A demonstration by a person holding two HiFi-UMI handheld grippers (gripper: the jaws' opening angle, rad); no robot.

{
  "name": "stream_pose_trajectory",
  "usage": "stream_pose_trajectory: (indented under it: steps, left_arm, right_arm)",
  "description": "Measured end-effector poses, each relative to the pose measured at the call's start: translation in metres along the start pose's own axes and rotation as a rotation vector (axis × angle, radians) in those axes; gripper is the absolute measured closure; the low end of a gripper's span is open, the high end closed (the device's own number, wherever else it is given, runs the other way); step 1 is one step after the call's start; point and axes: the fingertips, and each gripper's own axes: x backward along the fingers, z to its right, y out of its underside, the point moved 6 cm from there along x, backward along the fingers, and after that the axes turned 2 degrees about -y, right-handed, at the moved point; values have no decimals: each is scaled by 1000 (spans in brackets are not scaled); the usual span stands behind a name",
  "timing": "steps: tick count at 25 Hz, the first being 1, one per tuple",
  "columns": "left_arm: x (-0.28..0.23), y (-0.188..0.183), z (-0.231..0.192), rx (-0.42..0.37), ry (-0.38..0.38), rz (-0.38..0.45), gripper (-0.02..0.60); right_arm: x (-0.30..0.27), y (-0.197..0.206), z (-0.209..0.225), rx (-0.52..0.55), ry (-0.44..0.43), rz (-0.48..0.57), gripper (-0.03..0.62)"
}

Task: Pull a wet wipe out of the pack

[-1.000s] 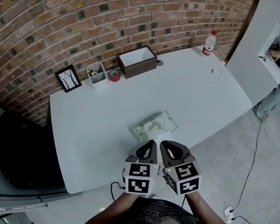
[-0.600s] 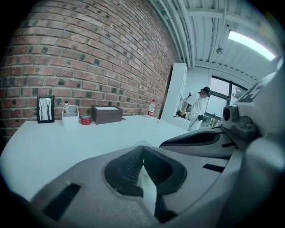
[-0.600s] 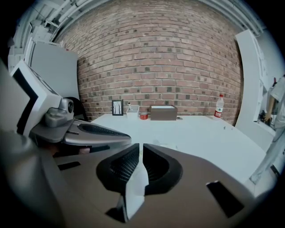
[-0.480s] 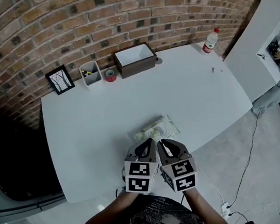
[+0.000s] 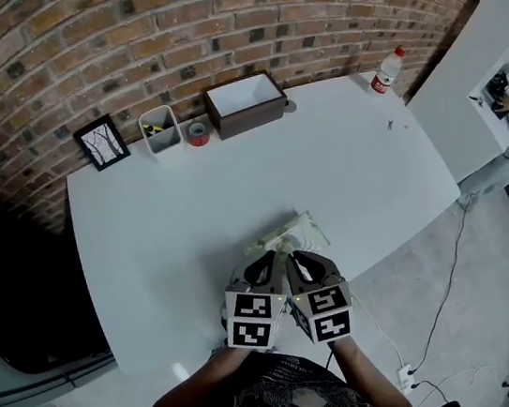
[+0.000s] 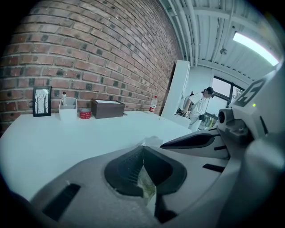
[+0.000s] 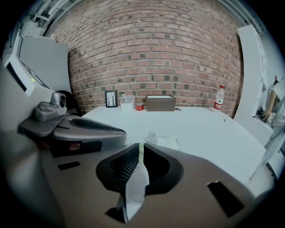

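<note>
— Starting with the white table (image 5: 187, 198): why does the pack (image 5: 292, 232) lie so close to its near edge?

— Probably for reach. It lies just in front of both grippers. The brown box (image 5: 247, 121) and the bottle (image 5: 385, 74) stand well apart from it, by the brick wall.

— And the left gripper (image 5: 268, 260)?

— Its jaws are pressed together on a thin greenish edge of film, which I take for the pack's own wrapper. I judge that it anchors the pack so the pack doesn't lift.

— The right gripper (image 5: 293, 258) sits right beside it.

— Yes, nearly touching. Its jaws are closed on a white sheet, most likely the wet wipe (image 7: 133, 187), which trails back from the slit between them. Side by side like this, one can hold while the other draws.
</note>
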Motion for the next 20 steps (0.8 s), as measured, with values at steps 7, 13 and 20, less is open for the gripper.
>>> stream_pose_trajectory:
  steps: [7,13,20]
  left_arm:
    - [-6,0,-9,7,9,-14,570]
    - [-11,0,-12,10,29,-22,569]
    - [-17,2,-15,22,32,-35,569]
  right_arm:
    - [-10,1,5,-7,22,-22,569]
    - [-15,3,11,-7,36,-45,552]
    - [-24,5,13,-29,8,-65,508]
